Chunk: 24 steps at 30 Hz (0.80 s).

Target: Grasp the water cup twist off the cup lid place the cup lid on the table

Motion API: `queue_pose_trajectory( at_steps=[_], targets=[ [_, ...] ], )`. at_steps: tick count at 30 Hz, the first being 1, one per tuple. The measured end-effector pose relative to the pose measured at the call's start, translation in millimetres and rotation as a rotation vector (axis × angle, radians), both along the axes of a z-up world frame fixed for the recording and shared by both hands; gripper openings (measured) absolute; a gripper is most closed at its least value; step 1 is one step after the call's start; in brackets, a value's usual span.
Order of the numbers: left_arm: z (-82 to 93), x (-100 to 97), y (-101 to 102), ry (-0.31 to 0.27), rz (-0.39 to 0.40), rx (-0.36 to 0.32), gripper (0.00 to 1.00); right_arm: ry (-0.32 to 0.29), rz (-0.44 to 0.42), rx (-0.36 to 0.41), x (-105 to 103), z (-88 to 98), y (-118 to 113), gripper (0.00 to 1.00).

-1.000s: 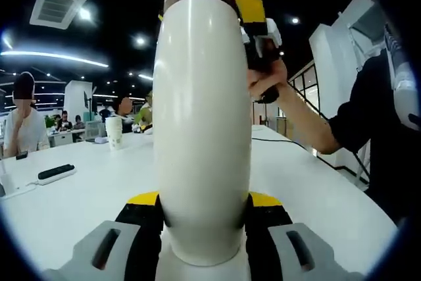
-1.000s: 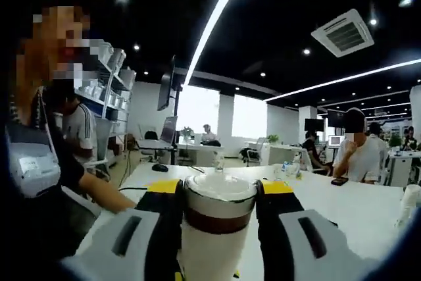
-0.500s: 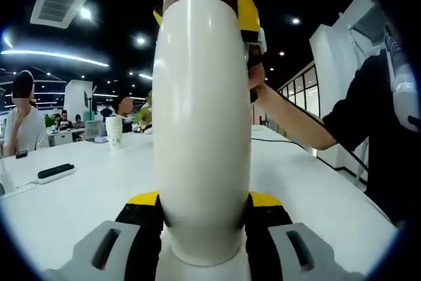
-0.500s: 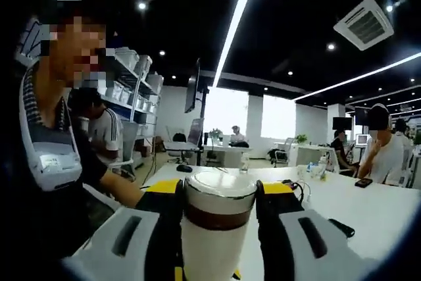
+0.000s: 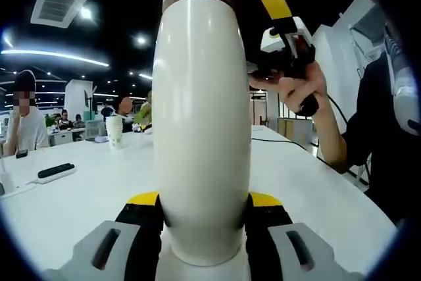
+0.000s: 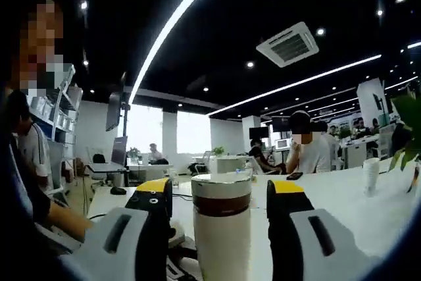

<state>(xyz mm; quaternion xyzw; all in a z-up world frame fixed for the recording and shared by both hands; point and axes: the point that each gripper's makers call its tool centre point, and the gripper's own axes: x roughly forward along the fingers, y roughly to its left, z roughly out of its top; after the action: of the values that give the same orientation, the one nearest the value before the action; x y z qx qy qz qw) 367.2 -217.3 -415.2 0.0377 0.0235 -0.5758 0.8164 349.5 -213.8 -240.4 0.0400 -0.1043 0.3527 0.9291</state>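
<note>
The left gripper (image 5: 202, 210) has its jaws clamped on the lower body of the cream water cup (image 5: 202, 129), which stands upright on the white counter (image 5: 85, 195). The cup lid (image 6: 221, 187), pale with a brown band under it, is on the cup's top. In the right gripper view, the right gripper (image 6: 221, 192) has its jaws spread wide, one on each side of the lid with clear gaps, touching nothing. In the left gripper view that gripper sits off to the cup's right, held by a hand (image 5: 299, 87). A paper cup (image 5: 114, 132) stands farther back.
</note>
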Motion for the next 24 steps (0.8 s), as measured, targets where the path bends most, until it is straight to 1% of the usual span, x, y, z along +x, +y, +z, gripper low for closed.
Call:
queue_pose_trajectory(
  at_steps=[1, 2, 3, 7, 10, 11, 13, 15, 16, 18, 20, 21, 23, 24],
  targets=[
    [0.0, 0.5, 0, 0.0, 0.001, 0.0, 0.5, -0.014, -0.041, -0.03, 1, -2.0, 1, 0.58],
    [0.0, 0.8, 0, 0.0, 0.001, 0.0, 0.5, -0.025, -0.059, -0.035, 1, -1.2, 1, 0.58],
    [0.0, 0.8, 0, 0.0, 0.002, 0.0, 0.5, -0.024, -0.072, -0.024, 3, -0.1, 2, 0.57],
    [0.0, 0.7, 0, 0.0, 0.002, 0.0, 0.5, -0.026, -0.088, -0.036, 14, 3.1, 2, 0.54],
    [0.1, 0.7, 0, 0.0, 0.002, 0.0, 0.5, -0.018, -0.083, -0.038, 22, 4.2, 3, 0.52],
    [0.2, 0.8, 0, 0.0, 0.002, -0.001, 0.5, -0.011, -0.071, -0.041, 24, 3.8, 4, 0.53],
    [0.1, 0.5, 1, 0.0, 0.001, 0.0, 0.5, 0.002, -0.023, -0.049, 22, 2.7, 10, 0.5],
    [0.3, 0.3, 1, -0.001, 0.001, -0.001, 0.5, -0.011, 0.031, -0.066, 17, 3.0, 15, 0.45],
    [0.3, 0.1, 0, -0.002, 0.0, 0.0, 0.5, -0.01, 0.025, -0.073, 19, 2.8, 14, 0.45],
    [0.3, 0.0, 0, -0.001, 0.001, 0.0, 0.5, -0.029, 0.064, -0.107, 17, 2.4, 16, 0.45],
    [0.5, -1.1, 0, -0.002, 0.0, -0.001, 0.5, -0.025, 0.105, -0.12, 17, 1.9, 16, 0.45],
    [0.5, -1.1, 0, -0.002, 0.0, 0.0, 0.5, -0.032, 0.14, -0.133, 16, 1.6, 17, 0.45],
    [0.5, -0.4, 0, -0.001, -0.001, -0.001, 0.5, -0.033, 0.206, -0.125, 18, 2.0, 18, 0.44],
    [0.4, 0.1, 0, 0.0, 0.0, -0.001, 0.5, -0.034, 0.258, -0.122, 17, 1.0, 20, 0.44]
  ],
)
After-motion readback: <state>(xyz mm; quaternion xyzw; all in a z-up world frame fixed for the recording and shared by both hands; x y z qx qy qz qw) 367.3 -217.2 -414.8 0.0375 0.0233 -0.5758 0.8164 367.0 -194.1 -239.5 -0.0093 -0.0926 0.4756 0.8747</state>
